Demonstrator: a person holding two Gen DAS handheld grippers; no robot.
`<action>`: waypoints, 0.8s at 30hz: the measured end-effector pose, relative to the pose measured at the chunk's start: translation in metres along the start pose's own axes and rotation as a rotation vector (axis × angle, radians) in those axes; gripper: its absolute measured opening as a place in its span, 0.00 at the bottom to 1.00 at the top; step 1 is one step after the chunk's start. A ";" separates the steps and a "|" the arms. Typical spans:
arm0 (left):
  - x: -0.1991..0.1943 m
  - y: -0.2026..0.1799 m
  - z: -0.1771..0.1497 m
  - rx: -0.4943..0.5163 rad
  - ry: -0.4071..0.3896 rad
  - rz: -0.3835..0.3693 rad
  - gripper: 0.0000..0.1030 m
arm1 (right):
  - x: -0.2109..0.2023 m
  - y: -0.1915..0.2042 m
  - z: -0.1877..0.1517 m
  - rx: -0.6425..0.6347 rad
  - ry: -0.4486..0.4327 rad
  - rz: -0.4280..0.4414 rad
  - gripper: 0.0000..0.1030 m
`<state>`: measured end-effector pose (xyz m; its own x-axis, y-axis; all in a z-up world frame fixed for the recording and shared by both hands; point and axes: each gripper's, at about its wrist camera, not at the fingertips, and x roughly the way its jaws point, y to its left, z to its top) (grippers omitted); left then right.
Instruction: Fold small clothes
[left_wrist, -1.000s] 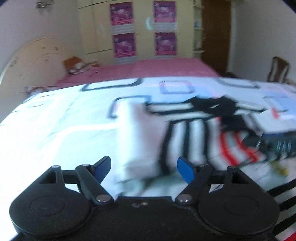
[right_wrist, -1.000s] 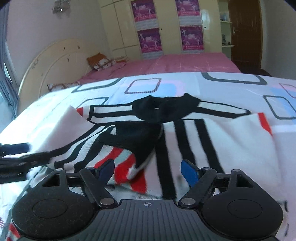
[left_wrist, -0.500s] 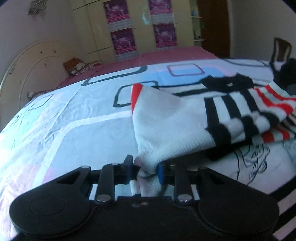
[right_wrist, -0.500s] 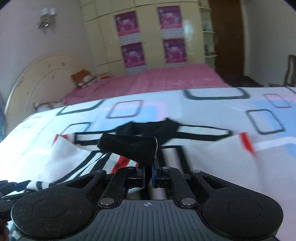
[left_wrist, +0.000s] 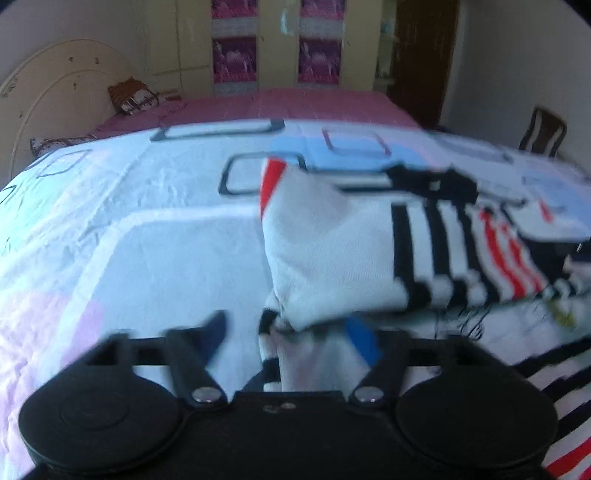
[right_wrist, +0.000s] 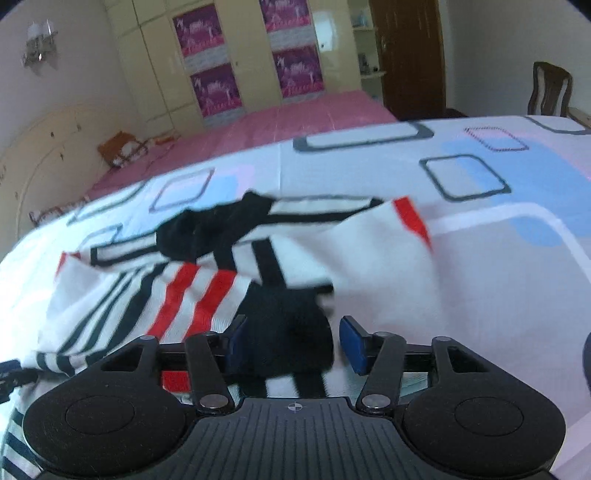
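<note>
The striped shirt (left_wrist: 388, 254) lies on the bed (left_wrist: 155, 258). Both grippers' jaws have just been opening: left gripper (left_wrist: 291, 332) wide, right gripper (right_wrist: 291, 338) half open around the black cuff (right_wrist: 288, 332), not pinching.

Blurred throughout. Left tongs (left_wrist: 290, 338) at the bottom, blue-padded jaws just opened and standing wide apart, pressing on nothing. Between and just past them, a corner of a white knitted garment (left_wrist: 332, 254) with black and red stripes, lying folded over itself on a bed sheet (left_wrist: 147, 229) printed with rounded squares in grey, blue and pink. Black collar (left_wrist: 432, 182) at the garment's far edge; red trim at its far left corner. Beyond, a pink bedspread (left_wrist: 288, 107), a cream headboard (left_wrist: 48, 92) on the left, a cream wardrobe with purple posters (left_wrist: 234, 55), a dark door (left_wrist: 424, 55), a wooden chair (left_wrist: 543, 131) at right.
</note>
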<state>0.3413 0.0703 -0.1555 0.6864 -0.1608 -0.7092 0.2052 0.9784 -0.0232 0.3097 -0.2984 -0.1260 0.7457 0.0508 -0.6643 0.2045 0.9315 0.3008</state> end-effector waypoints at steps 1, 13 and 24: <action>-0.004 0.001 0.003 -0.013 -0.014 -0.005 0.77 | 0.001 -0.002 0.001 0.000 0.005 0.005 0.52; 0.076 0.008 0.060 -0.116 0.021 0.012 0.62 | 0.034 -0.007 0.010 0.069 0.063 0.037 0.30; 0.120 0.022 0.076 -0.191 -0.019 0.067 0.14 | 0.030 0.015 0.016 -0.100 -0.046 0.008 0.08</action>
<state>0.4812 0.0629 -0.1873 0.7072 -0.0953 -0.7006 0.0241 0.9936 -0.1108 0.3450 -0.2885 -0.1306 0.7758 0.0435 -0.6295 0.1360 0.9626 0.2342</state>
